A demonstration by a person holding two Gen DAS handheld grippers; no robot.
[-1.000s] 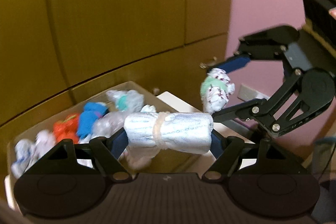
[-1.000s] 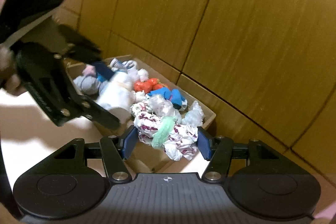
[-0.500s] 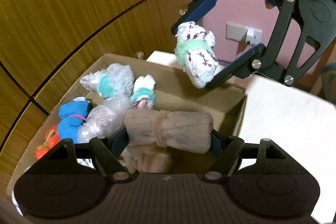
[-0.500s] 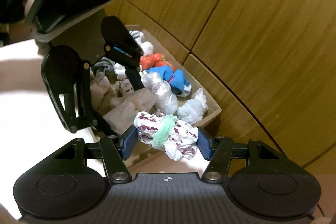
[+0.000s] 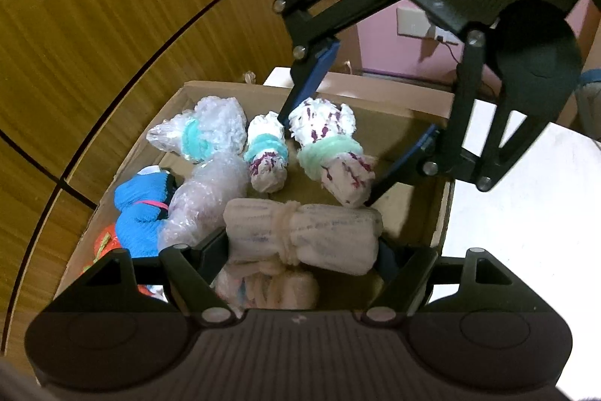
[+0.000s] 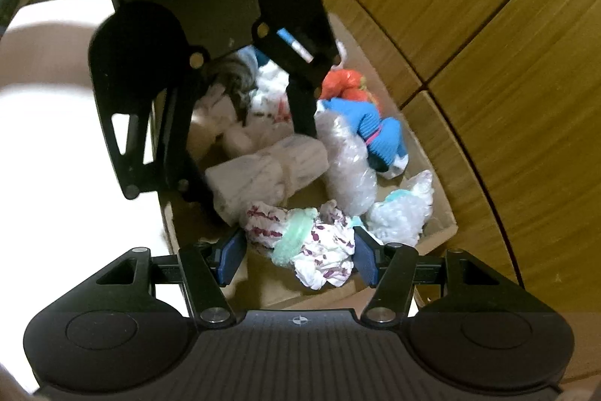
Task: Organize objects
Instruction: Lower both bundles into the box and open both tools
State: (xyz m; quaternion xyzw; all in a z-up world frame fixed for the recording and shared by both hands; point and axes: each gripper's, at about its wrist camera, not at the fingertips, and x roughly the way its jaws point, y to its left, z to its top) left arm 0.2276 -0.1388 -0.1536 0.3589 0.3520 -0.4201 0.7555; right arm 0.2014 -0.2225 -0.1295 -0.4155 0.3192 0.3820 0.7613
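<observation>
Warm yellow-brown wood panelling on the wall, split by thin dark seams that curve under the fisheye lens. Same panelling in the right wrist view, grain running along each board. Beyond it, a pink wall with a pale socket plate and a thin dark cord hanging from it. White counter, brightly lit, shadowed near its edges.
</observation>
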